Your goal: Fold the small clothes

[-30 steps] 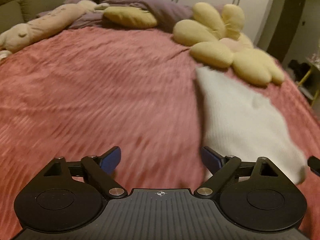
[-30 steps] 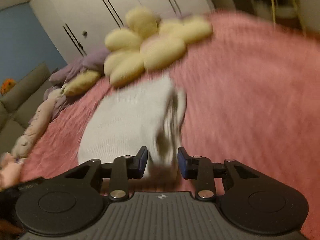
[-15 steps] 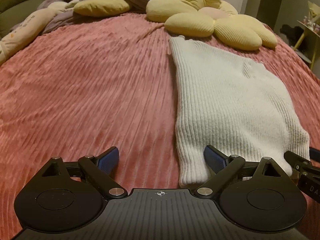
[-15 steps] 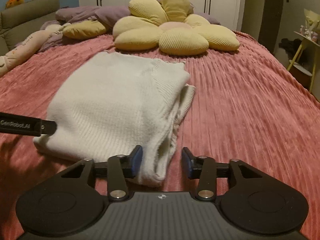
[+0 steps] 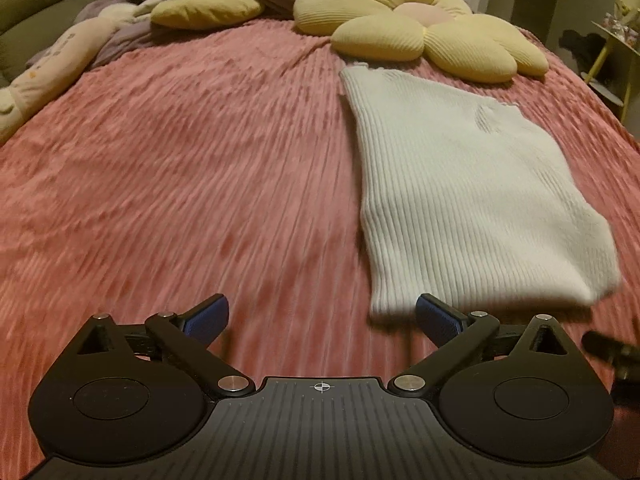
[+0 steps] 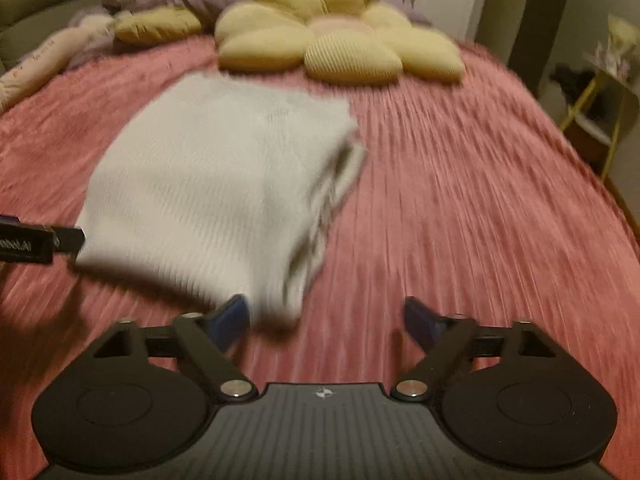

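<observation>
1. Ribbed white knitwear, a small sweater [image 5: 460, 200], lies folded flat on a pink corded bedspread [image 5: 180, 180], toward the bed's right side and just short of the yellow flower cushion [image 5: 420, 28] at the head end.

2. Left claw [image 5: 322, 318] hangs over bare bedspread beside the sweater's near left corner, jaws opening and already wide, with nothing between them; its right pad sits right by the hem without pinching it.

3. Right claw [image 6: 326, 316] is likewise opening, jaws well apart, at the sweater's near right corner, where stacked layers show along the folded edge [image 6: 320, 220]. The picture is blurred, but the cloth appears to lie free of both pads.

4. Step in hand, as I read it: letting go after a fold, with the garment laid down in a neat stack.

5. The next move likely calls for either a further fold, taking the two near corners and carrying them toward the cushion end, or a light smoothing of the loose right edge. Any new pinch should catch all layers together, since the soft knit could slip apart.
</observation>
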`<state>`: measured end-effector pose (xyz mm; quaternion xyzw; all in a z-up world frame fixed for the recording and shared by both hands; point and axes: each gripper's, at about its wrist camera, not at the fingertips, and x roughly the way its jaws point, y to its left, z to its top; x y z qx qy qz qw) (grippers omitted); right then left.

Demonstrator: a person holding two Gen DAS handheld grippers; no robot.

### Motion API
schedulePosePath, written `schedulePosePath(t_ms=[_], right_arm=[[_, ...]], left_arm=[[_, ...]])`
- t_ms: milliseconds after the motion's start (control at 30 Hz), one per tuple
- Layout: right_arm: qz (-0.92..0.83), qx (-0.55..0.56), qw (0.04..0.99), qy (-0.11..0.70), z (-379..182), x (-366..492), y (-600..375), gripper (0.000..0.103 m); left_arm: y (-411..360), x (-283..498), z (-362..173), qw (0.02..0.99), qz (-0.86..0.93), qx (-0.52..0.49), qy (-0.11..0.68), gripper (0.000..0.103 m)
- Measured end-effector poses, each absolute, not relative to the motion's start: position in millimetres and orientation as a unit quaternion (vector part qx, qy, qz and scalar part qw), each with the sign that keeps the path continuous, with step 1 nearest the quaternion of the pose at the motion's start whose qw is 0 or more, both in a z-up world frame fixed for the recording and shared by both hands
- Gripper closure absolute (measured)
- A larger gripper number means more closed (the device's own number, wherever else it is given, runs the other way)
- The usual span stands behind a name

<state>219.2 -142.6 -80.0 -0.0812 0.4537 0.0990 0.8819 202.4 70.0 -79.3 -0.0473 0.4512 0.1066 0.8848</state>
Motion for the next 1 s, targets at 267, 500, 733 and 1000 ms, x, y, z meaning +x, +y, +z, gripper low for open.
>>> schedulePosePath(t_ms=[267,500,733,1000], right_arm=[[0.104,-0.022,0.862,0.496,-73,178,-149,0.004],[0.09,0.022,0.855,0.511,-45,176,-148,0.004],[0.085,-0.037,0.864,0.495,-15,180,-131,0.004],[0.09,-0.062,0.867,0.486,1,178,-117,0.004]], left_arm=[[55,170,-67,0.878,0.089,-0.042,0.469,0.0],[48,162,-36,0.89,0.077,-0.023,0.448,0.0],[35,168,-10,0.892,0.072,0.037,0.446,0.0],[37,170,-7,0.881,0.075,0.037,0.465,0.0]])
